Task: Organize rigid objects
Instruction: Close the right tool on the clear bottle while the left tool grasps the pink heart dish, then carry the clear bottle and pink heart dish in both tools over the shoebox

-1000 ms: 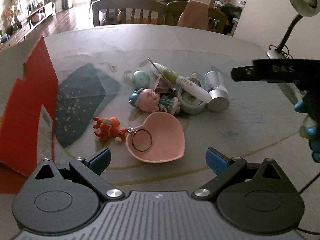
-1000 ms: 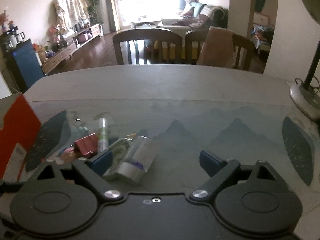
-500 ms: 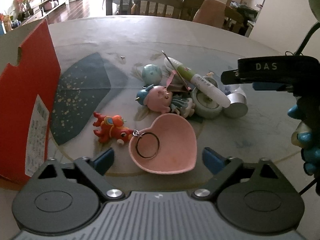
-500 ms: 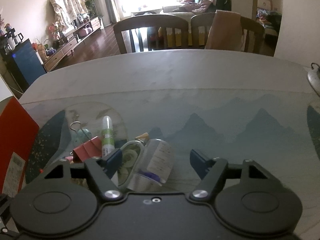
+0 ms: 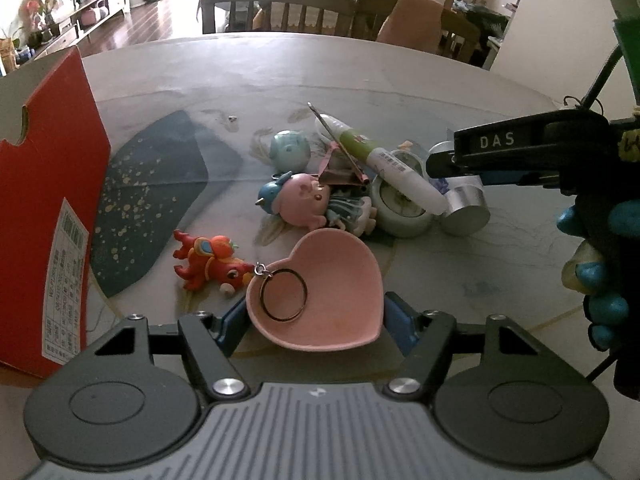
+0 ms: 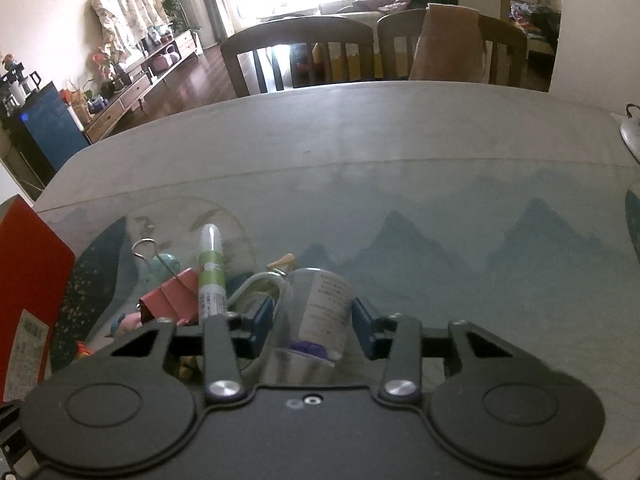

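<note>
A pink heart-shaped dish (image 5: 320, 296) lies on the table with a key ring (image 5: 283, 295) in it, joined to a red toy dragon (image 5: 208, 266). My left gripper (image 5: 314, 322) has closed onto the dish's two sides. Behind it lie a pink figurine (image 5: 306, 204), a teal ball toy (image 5: 289, 150), a green-and-white tube (image 5: 380, 160), a tape roll (image 5: 402, 208) and a clear bottle with a silver cap (image 5: 466, 208). My right gripper (image 6: 314, 322) straddles that bottle (image 6: 320, 320), fingers close on both sides. It shows in the left wrist view (image 5: 520, 152).
A red cardboard box (image 5: 44, 208) stands at the left. A red binder clip (image 6: 170, 298) lies in the pile. Chairs (image 6: 304, 54) stand behind the table's far edge. A lamp base (image 6: 630, 132) sits at the far right.
Both grippers moved forward and narrowed. The left closed in around the heart dish; the right shifted left around the clear bottle.
</note>
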`<move>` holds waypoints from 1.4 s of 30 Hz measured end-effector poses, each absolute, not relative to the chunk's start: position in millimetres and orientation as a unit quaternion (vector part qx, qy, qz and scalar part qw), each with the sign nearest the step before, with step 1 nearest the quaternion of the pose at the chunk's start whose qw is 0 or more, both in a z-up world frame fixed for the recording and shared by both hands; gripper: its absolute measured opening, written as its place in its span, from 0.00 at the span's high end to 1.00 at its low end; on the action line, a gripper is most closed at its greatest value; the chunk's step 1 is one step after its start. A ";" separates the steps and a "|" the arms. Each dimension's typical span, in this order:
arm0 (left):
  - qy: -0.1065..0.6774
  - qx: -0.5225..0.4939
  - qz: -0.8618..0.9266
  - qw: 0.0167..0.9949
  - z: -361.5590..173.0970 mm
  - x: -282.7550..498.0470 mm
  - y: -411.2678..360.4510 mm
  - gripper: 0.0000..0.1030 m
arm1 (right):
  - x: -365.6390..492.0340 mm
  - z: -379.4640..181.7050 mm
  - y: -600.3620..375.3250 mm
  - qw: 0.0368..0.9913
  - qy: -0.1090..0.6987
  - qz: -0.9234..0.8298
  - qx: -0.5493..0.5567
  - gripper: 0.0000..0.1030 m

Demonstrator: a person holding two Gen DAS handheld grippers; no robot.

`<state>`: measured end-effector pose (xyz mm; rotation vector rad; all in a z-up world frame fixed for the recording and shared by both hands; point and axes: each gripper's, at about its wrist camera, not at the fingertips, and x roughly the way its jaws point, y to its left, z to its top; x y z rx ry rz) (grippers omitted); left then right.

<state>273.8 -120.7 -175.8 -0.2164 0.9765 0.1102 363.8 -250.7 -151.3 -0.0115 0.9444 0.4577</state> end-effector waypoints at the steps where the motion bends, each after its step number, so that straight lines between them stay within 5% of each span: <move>1: 0.469 -0.105 0.051 0.876 -175.5 273.8 -120.0 0.31 | 363.2 -151.2 -251.4 0.865 0.450 0.220 -0.004 0.60; 42: 0.435 -0.195 -0.023 0.878 -95.2 191.9 -79.5 0.31 | 246.5 -87.3 -285.9 0.866 0.426 0.261 0.021 0.62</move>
